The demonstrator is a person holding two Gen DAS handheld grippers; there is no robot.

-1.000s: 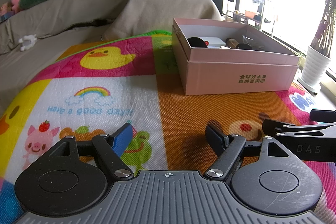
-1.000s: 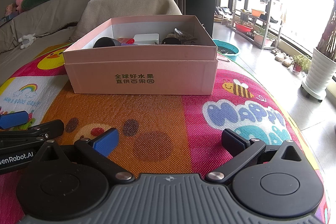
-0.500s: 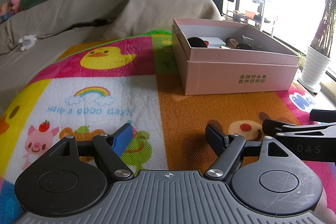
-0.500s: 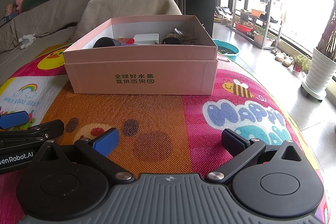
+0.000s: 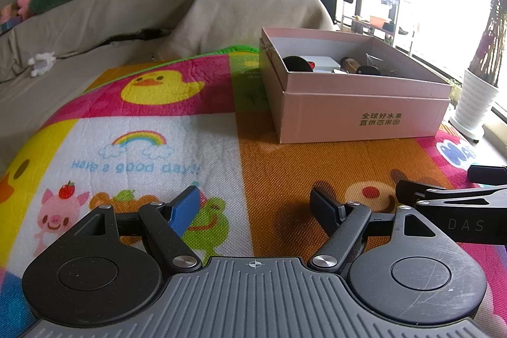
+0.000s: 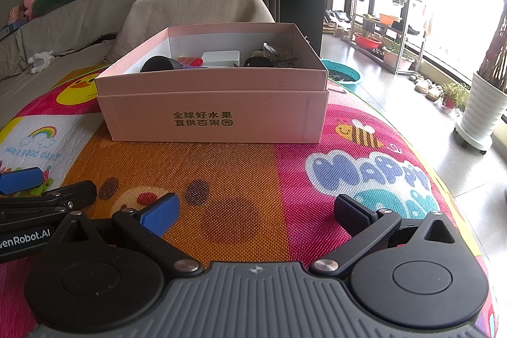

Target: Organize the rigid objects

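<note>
A pink cardboard box point(image 5: 364, 113) point(image 6: 215, 119) with green print stands on a colourful play mat point(image 5: 269, 167) point(image 6: 228, 179). Inside it lie several small objects: a black round one point(image 6: 158, 64), a white case point(image 6: 221, 57), a red piece point(image 6: 190, 60) and dark items at the right. My left gripper point(image 5: 256, 205) hovers low over the mat, well short of the box, open with nothing between its fingers. My right gripper point(image 6: 253, 211) is beside it, facing the box front, open and empty too. Each gripper shows at the edge of the other's view.
A covered sofa point(image 5: 95, 15) with pillows and soft toys runs behind the mat. A draped armrest point(image 6: 196, 11) stands just behind the box. At the right are a white plant pot point(image 6: 481, 113), a teal basin point(image 6: 343, 75) and a shoe rack point(image 6: 389, 24) by the window.
</note>
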